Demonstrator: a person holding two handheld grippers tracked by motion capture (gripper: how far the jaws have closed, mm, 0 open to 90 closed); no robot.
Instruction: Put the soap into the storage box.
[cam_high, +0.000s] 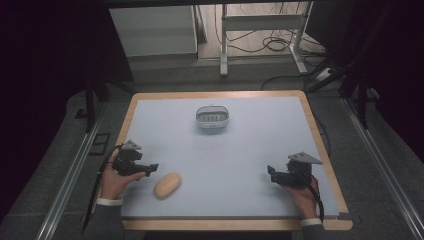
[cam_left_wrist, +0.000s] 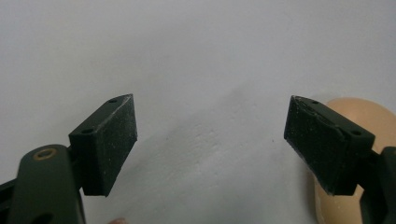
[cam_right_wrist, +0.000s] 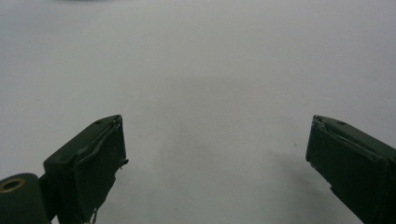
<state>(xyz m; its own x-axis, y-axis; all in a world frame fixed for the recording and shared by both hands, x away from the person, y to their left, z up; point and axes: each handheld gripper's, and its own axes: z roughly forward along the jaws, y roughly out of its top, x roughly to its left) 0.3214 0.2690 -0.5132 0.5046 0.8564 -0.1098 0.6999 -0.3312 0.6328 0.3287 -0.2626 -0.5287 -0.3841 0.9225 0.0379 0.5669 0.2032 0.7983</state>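
I see a tan oval bun (cam_high: 167, 185) lying on the pale blue mat (cam_high: 235, 160) near its front left corner. In the left gripper view the bun (cam_left_wrist: 359, 116) shows just behind the right-hand jaw, partly hidden by it.

My left gripper (cam_high: 150, 169) sits just beside the bun, to its left, apart from it as far as I can tell, and points toward it. Its jaws stand wide apart with only bare mat between them (cam_left_wrist: 211, 140); it grips nothing. The left hand (cam_high: 116, 182) holds it low over the mat.

My right gripper (cam_high: 271, 172) is well apart from the bun, near the front right of the mat, in the right hand (cam_high: 301, 196). Its jaws are spread too (cam_right_wrist: 217, 149), with nothing between them.

A small clear basket (cam_high: 212, 118) stands farther back, near the middle of the mat. The mat lies on a table with a wooden rim (cam_high: 320, 145).
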